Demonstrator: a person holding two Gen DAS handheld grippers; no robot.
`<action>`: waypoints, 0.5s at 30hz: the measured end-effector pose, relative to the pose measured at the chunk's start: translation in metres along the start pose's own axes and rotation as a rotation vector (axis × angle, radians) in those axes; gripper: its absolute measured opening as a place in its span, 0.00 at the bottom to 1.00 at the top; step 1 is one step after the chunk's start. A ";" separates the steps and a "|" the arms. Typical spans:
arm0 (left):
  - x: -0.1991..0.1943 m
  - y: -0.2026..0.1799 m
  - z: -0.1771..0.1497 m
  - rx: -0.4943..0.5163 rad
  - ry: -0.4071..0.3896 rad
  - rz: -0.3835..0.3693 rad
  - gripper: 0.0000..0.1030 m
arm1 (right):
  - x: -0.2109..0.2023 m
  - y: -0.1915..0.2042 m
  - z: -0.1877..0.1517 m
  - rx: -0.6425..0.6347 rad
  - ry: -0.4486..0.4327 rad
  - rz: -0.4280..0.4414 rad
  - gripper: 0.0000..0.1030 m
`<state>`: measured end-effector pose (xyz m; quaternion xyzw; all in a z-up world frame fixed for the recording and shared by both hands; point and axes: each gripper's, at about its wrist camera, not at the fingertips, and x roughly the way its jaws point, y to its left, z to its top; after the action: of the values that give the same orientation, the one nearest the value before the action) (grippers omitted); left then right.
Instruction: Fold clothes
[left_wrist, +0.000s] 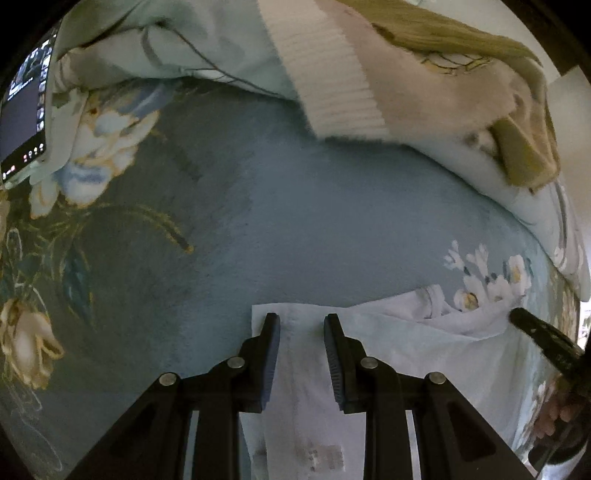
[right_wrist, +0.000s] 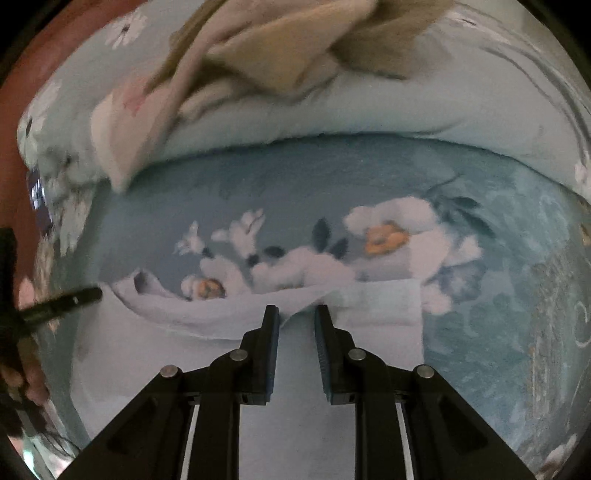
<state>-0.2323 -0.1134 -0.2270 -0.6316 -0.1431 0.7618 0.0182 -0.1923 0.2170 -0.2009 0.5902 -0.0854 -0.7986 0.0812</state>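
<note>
Across the floral blue blanket (left_wrist: 295, 206) covering the bed, a heaped quilt (right_wrist: 369, 107) rises along the far side, with beige and cream clothes (left_wrist: 424, 74) piled on top of it. Nearer than that quilt lies the task's thing, a pale white garment (right_wrist: 258, 354), spread flat on the blanket with its far edge rumpled into a soft ridge and one corner doubled back on itself.

Both pairs of tongs hover over the garment's far edge. The left tongs (left_wrist: 301, 321) stand parted over the edge at one side, nothing between their pads. The right tongs (right_wrist: 295, 312) are likewise parted, straddling the ridge of cloth near the doubled corner — gripping nothing, as far as the blur allows.

Whether this edge is about to be lifted for a fold or has just been laid down, the scene does not settle. If a fold is to be made from here, my judgement is that it goes best with both tongs pinching a single layer at matching points, the ridge smoothed flat, and the two sides carried level — thin cloth like this will skew if one side leads.
</note>
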 end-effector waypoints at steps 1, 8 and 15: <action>0.000 0.002 0.001 -0.004 0.002 0.002 0.27 | -0.005 -0.004 0.000 0.016 -0.015 -0.001 0.19; -0.021 0.011 -0.014 -0.058 -0.026 -0.039 0.27 | -0.040 -0.052 -0.026 0.143 -0.035 0.023 0.21; -0.043 -0.018 -0.059 -0.073 -0.051 -0.126 0.34 | -0.061 -0.100 -0.095 0.318 0.007 0.163 0.33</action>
<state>-0.1696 -0.0935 -0.1909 -0.6020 -0.2107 0.7692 0.0392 -0.0869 0.3242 -0.1943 0.5896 -0.2579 -0.7637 0.0516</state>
